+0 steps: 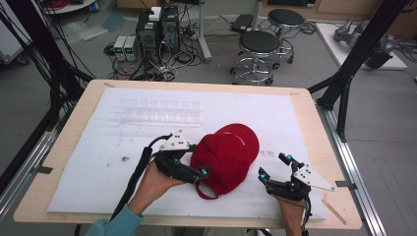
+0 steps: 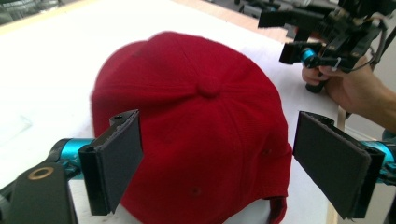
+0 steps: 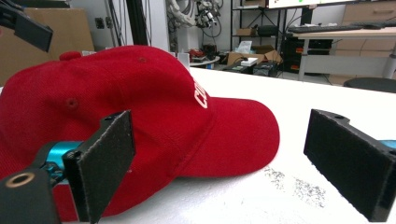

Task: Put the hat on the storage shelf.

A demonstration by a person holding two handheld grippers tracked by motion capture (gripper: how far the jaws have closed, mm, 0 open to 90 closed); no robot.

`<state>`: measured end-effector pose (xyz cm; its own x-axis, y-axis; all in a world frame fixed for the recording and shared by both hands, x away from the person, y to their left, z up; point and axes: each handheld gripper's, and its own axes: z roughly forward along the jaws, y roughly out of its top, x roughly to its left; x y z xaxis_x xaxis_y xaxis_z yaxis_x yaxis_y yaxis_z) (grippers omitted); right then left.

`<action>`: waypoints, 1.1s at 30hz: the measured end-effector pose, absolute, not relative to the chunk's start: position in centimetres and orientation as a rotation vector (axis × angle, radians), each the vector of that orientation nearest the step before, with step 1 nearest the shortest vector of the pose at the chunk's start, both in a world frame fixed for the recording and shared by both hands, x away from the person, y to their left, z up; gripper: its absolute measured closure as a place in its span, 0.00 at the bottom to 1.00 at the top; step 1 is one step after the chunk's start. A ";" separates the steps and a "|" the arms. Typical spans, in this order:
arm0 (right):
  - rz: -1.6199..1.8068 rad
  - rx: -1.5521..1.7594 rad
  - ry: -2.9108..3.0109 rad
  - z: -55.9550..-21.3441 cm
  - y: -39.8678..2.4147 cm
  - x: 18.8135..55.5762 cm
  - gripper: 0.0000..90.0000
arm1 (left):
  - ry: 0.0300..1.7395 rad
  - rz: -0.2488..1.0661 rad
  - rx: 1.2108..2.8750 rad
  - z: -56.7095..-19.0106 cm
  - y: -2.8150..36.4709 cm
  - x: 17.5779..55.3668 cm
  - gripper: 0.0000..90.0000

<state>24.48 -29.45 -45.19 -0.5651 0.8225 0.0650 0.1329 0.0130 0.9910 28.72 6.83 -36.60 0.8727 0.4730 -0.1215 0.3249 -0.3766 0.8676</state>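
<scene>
While a red cap [image 1: 227, 156] lies near the middle of the high view on a white sheet [image 1: 98, 147] that covers a wooden table [image 1: 74, 110], a gripper sits on each side of it. Its brim points toward the upper right of that frame and its strap loop [image 1: 204, 192] trails toward the bottom.

At lower centre-left, the left gripper [image 1: 193, 160] is held by a hand [image 1: 156, 184] in a teal sleeve [image 1: 115, 224], right up against the cap's left edge. From the left gripper view, its two padded jaws stand wide apart with the back of the cap [image 2: 196, 135] between them; whether the pads touch the fabric is hard to tell.

To the lower right of the high view, the right gripper [image 1: 275, 166] lies just beside the cap without touching it, jaws spread and holding nothing. The right gripper view looks along those jaws at the cap's side [image 3: 140, 116], with white lettering [image 3: 201, 95] on the front panel and dark specks [image 3: 299, 184] on the sheet near the brim.

A clear plastic tray [image 1: 157, 112] sits in the upper part of the sheet, well apart from the cap. Beyond the table, stools [image 1: 258, 49] and computer towers [image 1: 157, 29] stand on the floor.
</scene>
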 end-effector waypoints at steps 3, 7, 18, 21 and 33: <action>1.598 0.979 1.737 -45.2 -29.4 24.5 0.09 | 0.577 0.165 2.020 -37.2 5.9 28.7 0.18; 1.594 0.973 1.738 -45.2 -29.4 24.5 0.09 | 0.597 0.214 2.056 -37.9 4.7 28.8 0.18; 1.598 0.978 1.734 -45.2 -29.4 24.4 0.09 | 0.632 0.178 2.078 -38.9 4.1 29.4 0.26; 1.597 0.978 1.734 -45.2 -29.4 24.4 0.09 | 0.609 0.158 2.110 -39.4 3.9 29.5 0.33; 1.595 0.972 1.731 -45.2 -29.4 24.4 0.09 | 0.572 0.165 2.112 -39.7 4.2 29.9 0.90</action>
<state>24.43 -29.42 -45.20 -0.5617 0.8254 0.0565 0.1235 0.0160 0.9922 29.88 4.23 -39.68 0.8836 0.4582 -0.0966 0.3360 -0.4765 0.8125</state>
